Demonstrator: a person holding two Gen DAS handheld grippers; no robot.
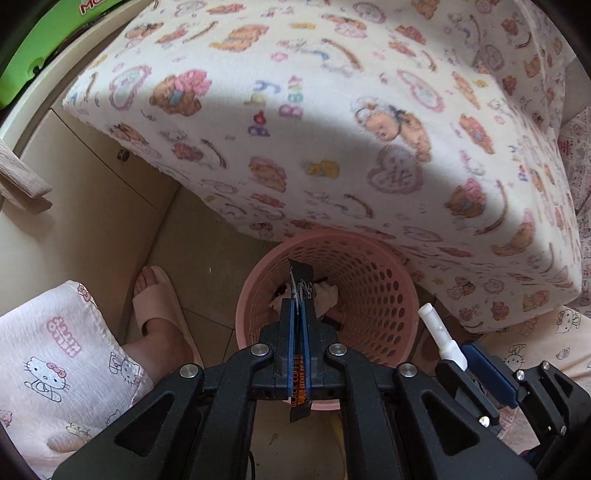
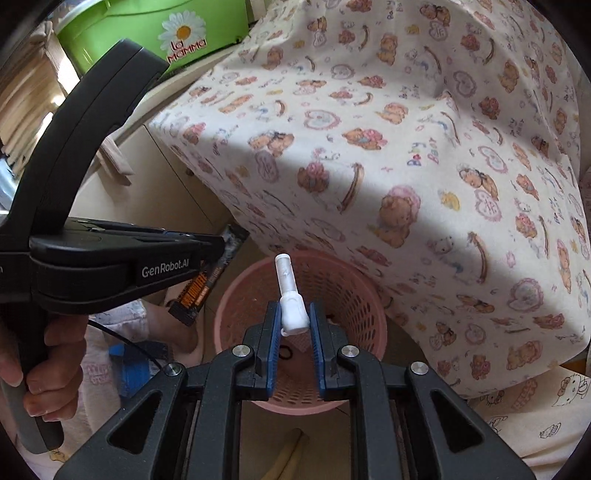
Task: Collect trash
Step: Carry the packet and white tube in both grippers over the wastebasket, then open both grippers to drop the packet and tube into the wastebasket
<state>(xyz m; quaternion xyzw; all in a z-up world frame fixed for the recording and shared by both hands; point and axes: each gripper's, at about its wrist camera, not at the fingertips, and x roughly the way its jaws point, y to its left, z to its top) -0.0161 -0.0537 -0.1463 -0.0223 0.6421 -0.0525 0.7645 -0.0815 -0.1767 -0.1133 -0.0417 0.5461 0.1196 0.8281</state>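
Both grippers are pointing steeply down over a pink perforated basket [image 1: 373, 295] that's sitting on the tiled floor [image 1: 207, 254], tucked partly under the corner of a piece of furniture draped in a teddy-bear print cloth [image 1: 332, 129]. The left gripper [image 1: 300, 306] is clamping a black coffee sachet [image 1: 301, 391] – its blue pads are pressed flat together on the packet, which is sticking out past the tips over the basket's opening and also trailing back between the fingers (you can read "BLACK COFFEE" on that end). In the right wrist view the same sachet [image 2: 207, 280] is hanging from that gripper near the basket's left rim. The right gripper [image 2: 293, 321] is pinching a small white plastic tube [image 2: 290, 295] by its fatter base, jaws only narrowly apart around it, the thin end poking forward above the basket's mouth. Inside the basket there's already some crumpled pale paper [image 1: 325, 295] at the bottom – can't tell what else. A person's hand [image 2: 40, 354] is wrapped around the left gripper's handle, and a foot in a beige slipper [image 1: 159, 310] is resting on the floor just left of the basket, next to a Hello Kitty print trouser leg [image 1: 62, 354]. A green tub [image 2: 147, 33] is standing up on the cream cabinet [image 1: 74, 206] behind.
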